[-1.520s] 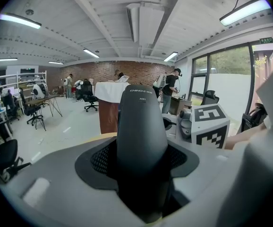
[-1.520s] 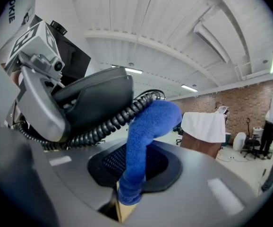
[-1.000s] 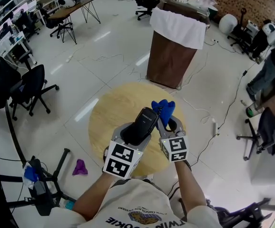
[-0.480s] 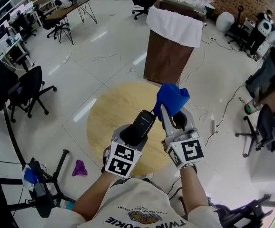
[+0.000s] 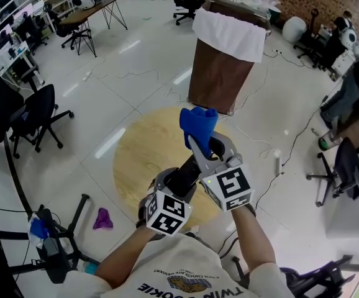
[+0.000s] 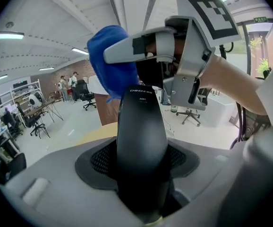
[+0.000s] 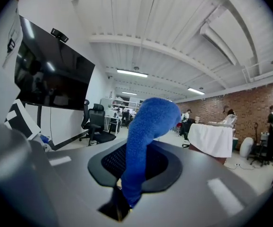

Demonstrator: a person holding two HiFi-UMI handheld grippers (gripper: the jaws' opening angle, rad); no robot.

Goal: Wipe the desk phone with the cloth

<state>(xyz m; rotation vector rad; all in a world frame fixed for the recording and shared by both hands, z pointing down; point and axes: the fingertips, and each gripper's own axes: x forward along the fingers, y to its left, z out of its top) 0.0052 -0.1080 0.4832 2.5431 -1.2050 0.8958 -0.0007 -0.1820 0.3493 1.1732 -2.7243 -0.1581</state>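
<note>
A black phone handset is clamped in my left gripper and held up over the round wooden table. In the left gripper view the handset rises straight out between the jaws. My right gripper is shut on a blue cloth, which sticks up past the handset's far end. The left gripper view shows the cloth just behind the handset's top, with the right gripper crossing above it. The right gripper view shows only the cloth bunched between the jaws.
A brown bin with a white liner stands just beyond the table. A purple rag lies on the floor at the left, near a black stand. Office chairs stand at the left, and cables run across the floor at the right.
My right gripper has swung left with the cloth, from right of the handset to above its far end. The left gripper has dropped a little and tilted the handset.
</note>
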